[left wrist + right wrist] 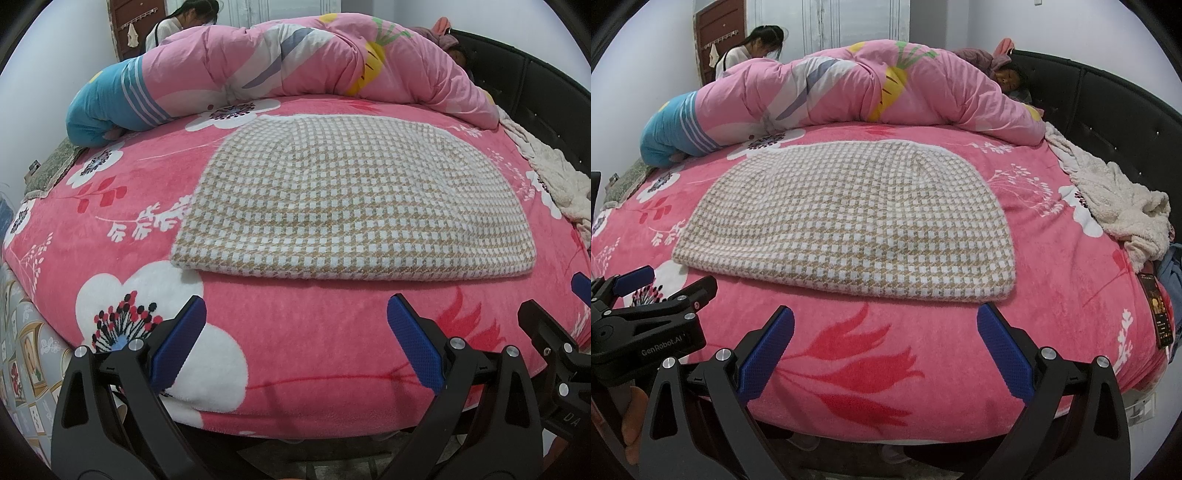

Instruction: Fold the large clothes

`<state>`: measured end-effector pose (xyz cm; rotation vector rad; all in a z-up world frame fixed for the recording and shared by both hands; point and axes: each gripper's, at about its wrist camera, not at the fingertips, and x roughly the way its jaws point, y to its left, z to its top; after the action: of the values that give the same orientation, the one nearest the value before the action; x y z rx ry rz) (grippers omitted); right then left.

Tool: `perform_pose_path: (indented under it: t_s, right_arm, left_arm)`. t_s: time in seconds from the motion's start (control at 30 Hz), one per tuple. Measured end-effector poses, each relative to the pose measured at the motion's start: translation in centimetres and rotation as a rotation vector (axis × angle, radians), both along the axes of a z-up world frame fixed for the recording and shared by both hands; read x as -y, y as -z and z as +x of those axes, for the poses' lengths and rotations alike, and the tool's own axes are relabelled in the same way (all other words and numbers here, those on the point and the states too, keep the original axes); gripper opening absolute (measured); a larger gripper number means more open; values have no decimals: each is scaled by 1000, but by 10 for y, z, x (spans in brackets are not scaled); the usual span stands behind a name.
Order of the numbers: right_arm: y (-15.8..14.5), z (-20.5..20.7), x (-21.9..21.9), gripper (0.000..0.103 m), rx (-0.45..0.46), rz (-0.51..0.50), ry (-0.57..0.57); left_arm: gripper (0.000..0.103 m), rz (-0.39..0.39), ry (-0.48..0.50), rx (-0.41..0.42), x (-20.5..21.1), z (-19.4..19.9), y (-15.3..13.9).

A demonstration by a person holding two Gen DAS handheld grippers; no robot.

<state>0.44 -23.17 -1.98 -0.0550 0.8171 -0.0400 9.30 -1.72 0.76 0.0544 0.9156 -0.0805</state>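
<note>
One folded garment (351, 199), two grippers, one quilt (295, 62)

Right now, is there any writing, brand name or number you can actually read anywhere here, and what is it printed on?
"GenRobot.AI": on the black body of the left hand-held gripper, seen in the right wrist view.
"DA": on the black body of the right hand-held gripper, at the edge of the left wrist view; the rest is cut off.
Dark tag at the bed's right edge: gold print, too small to read.
Nothing else is readable.
</note>
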Motion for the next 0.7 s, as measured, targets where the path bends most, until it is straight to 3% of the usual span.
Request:
perform_pose_path:
  t_s: [0.7]
  right_arm:
    - [1,0,-1,96,-2,1,-1]
  left_arm:
    - [95,-4,0,-6,-2,0,0]
